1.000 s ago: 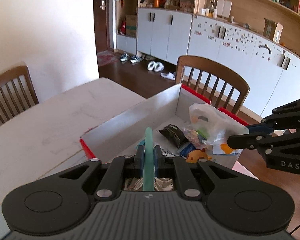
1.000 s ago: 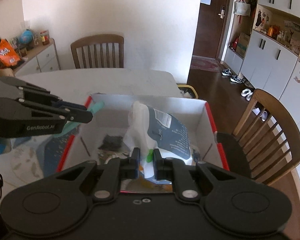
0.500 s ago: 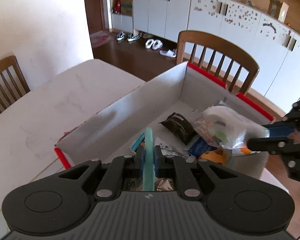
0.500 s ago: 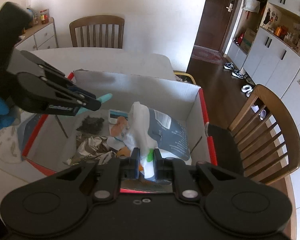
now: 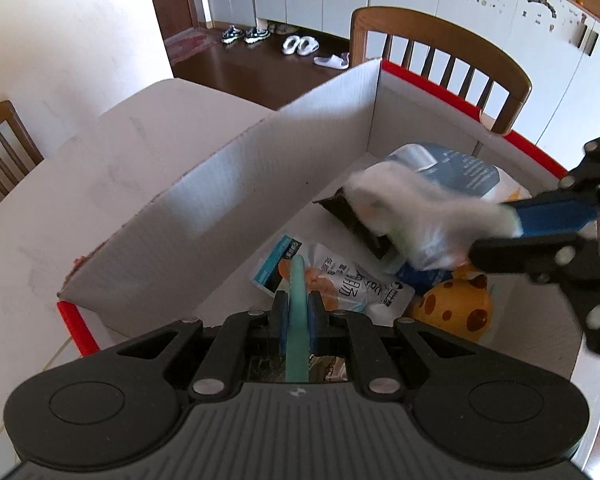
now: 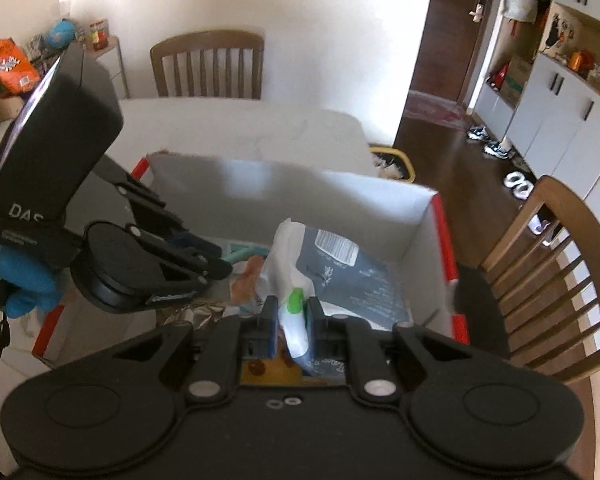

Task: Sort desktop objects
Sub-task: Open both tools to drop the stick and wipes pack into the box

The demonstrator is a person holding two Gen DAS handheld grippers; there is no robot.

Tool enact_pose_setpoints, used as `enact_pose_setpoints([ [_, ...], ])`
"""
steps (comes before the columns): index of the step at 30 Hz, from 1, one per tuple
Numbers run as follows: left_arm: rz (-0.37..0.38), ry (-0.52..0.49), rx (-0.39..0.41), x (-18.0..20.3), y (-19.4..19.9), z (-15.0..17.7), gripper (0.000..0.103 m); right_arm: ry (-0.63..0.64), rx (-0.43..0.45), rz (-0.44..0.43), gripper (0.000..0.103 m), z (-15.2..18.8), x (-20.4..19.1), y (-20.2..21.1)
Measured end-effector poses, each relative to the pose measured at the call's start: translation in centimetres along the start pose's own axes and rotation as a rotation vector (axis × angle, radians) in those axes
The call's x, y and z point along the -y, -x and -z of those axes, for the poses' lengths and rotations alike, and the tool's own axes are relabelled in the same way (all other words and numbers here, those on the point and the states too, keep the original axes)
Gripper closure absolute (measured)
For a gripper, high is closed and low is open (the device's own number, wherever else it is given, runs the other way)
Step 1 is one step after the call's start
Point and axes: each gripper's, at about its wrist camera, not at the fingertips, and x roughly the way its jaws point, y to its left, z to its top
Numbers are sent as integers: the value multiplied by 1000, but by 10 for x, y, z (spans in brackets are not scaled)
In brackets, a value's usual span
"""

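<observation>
White box [image 5: 228, 208] with red edges; orange brown-spotted toy [image 5: 456, 306]; teal stick [image 5: 298, 320].

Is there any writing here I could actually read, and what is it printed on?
"DAS": white letters on the black body of the left hand-held gripper.
Smaller line under "DAS": too blurred.
White snack packet in the box: large printed characters, illegible.
Grey pouch: barcode label, print too small.

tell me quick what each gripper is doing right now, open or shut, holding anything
Left gripper: shut on a teal stick, over the open box.
Right gripper: shut on a white plastic bag, over the same box.
</observation>
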Motion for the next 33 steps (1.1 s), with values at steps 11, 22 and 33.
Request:
enact_pose_setpoints([
  [11, 34, -2, -67, -3, -13, 4, 94, -11, -15, -21, 83, 4, -6, -15],
  [22, 78, 16, -165, -6, -31, -4, 94, -24, -4, -45, 63, 5, -7, -9],
  [33, 86, 28, -200, -6, -35, -4, 94, -37, 30, -64, 39, 14, -5, 17],
])
